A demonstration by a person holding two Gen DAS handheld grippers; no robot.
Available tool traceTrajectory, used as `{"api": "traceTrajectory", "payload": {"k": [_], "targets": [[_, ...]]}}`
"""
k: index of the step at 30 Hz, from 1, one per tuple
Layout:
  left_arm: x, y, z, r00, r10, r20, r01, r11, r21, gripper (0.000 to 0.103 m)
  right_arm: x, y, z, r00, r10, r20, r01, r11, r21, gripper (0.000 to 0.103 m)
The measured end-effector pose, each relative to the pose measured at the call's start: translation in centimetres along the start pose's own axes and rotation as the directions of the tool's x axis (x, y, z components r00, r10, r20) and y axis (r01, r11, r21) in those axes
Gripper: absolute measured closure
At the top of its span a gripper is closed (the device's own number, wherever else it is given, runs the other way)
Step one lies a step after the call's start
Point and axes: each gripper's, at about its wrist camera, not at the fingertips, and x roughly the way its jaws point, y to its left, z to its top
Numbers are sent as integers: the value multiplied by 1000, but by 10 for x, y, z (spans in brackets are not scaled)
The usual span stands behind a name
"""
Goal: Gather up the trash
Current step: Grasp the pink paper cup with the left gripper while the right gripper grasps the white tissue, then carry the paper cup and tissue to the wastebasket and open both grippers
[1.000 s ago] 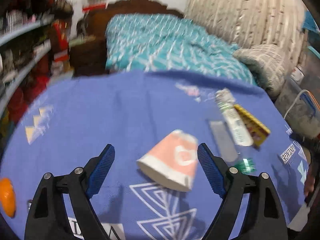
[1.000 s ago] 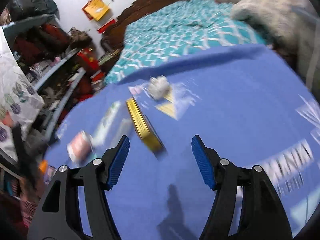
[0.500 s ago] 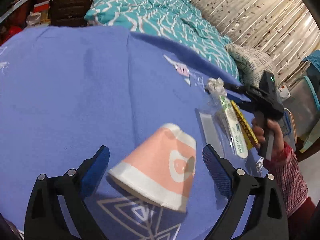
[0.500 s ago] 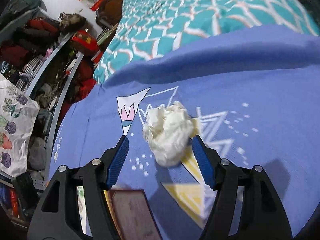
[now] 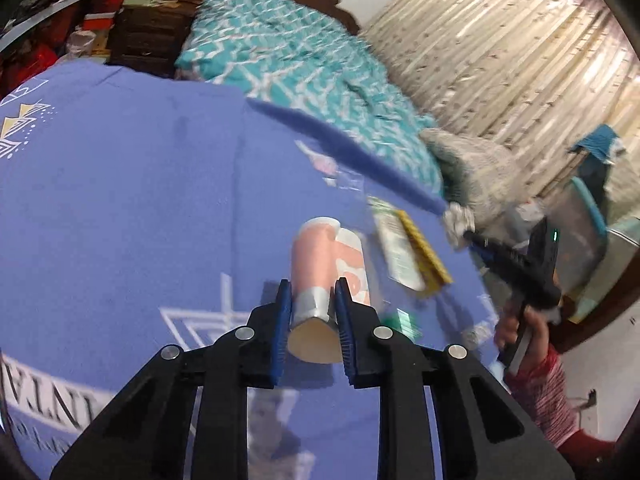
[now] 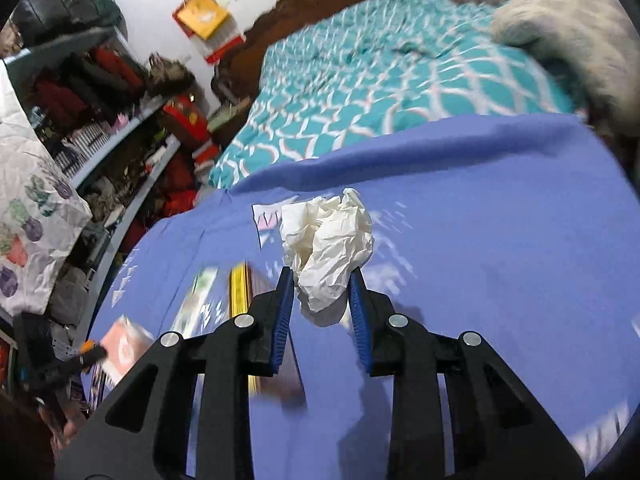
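A pink and white paper cup (image 5: 316, 264) lies on its side on the blue tablecloth (image 5: 120, 180). My left gripper (image 5: 312, 304) is closing on its wide end, and the pads press it flat. In the right wrist view a crumpled white paper wad (image 6: 326, 240) sits between the pads of my right gripper (image 6: 322, 292), whose jaws are closing and squeeze its lower part. The left wrist view also shows the right gripper (image 5: 460, 224) with the wad by the table's right edge, held by a hand (image 5: 520, 332).
Right of the cup lie a white and green packet (image 5: 394, 248), a yellow box (image 5: 424, 256) and a small green wrapper (image 5: 404, 318). A clear plastic wrapper (image 5: 348, 178) lies farther back. A bed with a teal cover (image 5: 300, 60) stands behind the table, cluttered shelves (image 6: 120, 140) to the left.
The left jaws have closed from wide apart onto the cup and squashed it. The right jaws have narrowed onto the paper wad, and the gripper has drawn back with it.
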Motion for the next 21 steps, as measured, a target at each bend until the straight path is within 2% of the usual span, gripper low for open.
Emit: {"api": "traceTrajectory", "payload": {"k": [3, 5, 10, 12, 15, 17, 19, 21], "targets": [[-21, -31, -14, 995, -100, 28, 99, 994, 36, 83, -60, -23, -49, 999, 1, 47, -3, 999, 41, 73], [-23, -55, -18, 990, -141, 23, 139, 988, 73, 83, -88, -38, -79, 998, -22, 61, 18, 997, 75, 73], [21, -139, -37, 967, -232, -107, 250, 946, 207, 83, -130, -80, -137, 985, -137, 100, 121, 982, 146, 73], [51, -171, -50, 949, -257, -184, 296, 925, 239, 83, -146, -90, -153, 978, -178, 109, 159, 974, 164, 73], [102, -213, -75, 921, -260, -290, 341, 897, 280, 83, -161, -96, -178, 961, -252, 110, 233, 959, 162, 73], [138, -235, -92, 896, -252, -364, 365, 887, 283, 83, -167, -99, -191, 952, -288, 109, 269, 950, 160, 73], [162, -249, -107, 884, -229, -408, 366, 881, 299, 83, -175, -97, -203, 944, -310, 113, 290, 943, 163, 73], [177, -262, -123, 879, -201, -433, 360, 875, 324, 82, -179, -98, -209, 940, -322, 115, 301, 938, 171, 73]]}}
